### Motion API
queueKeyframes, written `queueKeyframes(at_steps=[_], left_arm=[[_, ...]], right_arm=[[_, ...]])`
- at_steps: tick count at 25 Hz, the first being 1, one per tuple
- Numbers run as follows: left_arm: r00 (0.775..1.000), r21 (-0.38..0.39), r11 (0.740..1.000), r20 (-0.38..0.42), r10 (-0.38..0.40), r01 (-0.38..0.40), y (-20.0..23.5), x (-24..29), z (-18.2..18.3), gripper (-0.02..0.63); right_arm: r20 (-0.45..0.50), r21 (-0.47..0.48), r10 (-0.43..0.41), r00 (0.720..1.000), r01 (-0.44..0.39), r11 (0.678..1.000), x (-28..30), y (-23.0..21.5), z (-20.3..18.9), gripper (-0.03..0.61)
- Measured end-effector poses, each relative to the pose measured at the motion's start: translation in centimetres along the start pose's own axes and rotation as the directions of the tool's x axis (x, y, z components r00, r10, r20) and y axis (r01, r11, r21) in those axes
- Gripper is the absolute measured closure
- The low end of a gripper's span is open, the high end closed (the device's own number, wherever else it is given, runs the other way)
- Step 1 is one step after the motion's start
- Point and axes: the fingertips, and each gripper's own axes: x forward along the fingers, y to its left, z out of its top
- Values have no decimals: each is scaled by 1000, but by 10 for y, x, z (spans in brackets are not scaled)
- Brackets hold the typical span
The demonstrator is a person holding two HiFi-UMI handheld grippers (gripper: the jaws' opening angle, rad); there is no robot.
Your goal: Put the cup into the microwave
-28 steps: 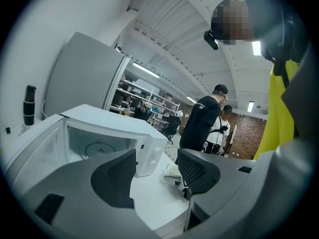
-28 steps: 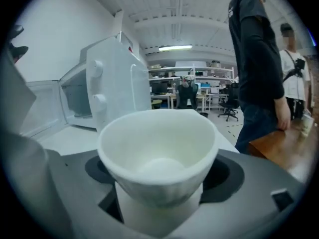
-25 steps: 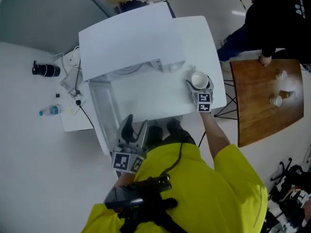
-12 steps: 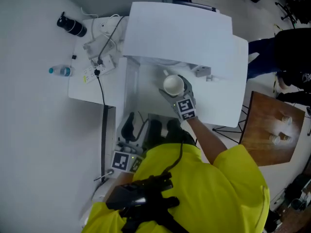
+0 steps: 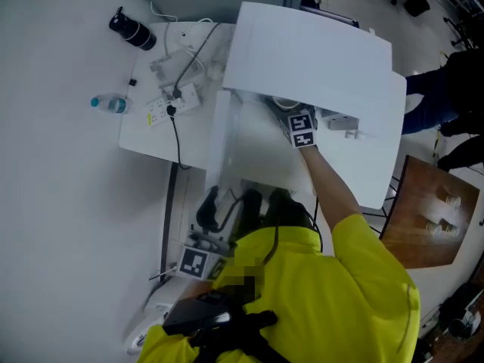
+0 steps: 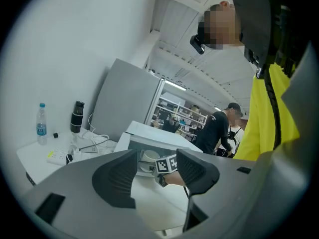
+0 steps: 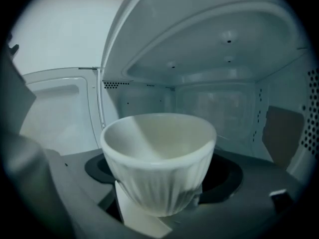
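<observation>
Cup in right tongs, microwave cavity unseen overhead

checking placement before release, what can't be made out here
- Right gripper view: whether the cup rests on the microwave floor; the cup itself covers its base.
- Head view: cup almost wholly hidden under the microwave's top.
- Left gripper view: water bottle label, too small.

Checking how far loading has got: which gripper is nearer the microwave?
Right. The right gripper holds the cup at the microwave's open front; the left gripper is back near the person's body, open and empty.
</observation>
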Motion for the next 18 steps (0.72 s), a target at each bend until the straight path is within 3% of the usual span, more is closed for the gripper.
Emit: queueKeyframes(at_steps=[10, 13, 16, 18], left_arm=[[997, 17, 997, -40, -72, 73, 4, 14, 6, 382], [996, 20, 996, -42, -81, 82, 6, 18, 8, 382], [995, 38, 995, -46, -87, 88, 9, 22, 9, 382], [996, 37, 996, -53, -74, 76, 11, 23, 11, 382]], right_arm=[[30, 52, -60, 998, 58, 997, 14, -16, 4, 97], [33, 33, -62, 998, 61, 998, 10, -16, 8, 18], [3, 56, -92, 996, 91, 994, -17, -9, -2, 18], [-30, 134, -68, 997, 71, 988, -55, 11, -21, 18]])
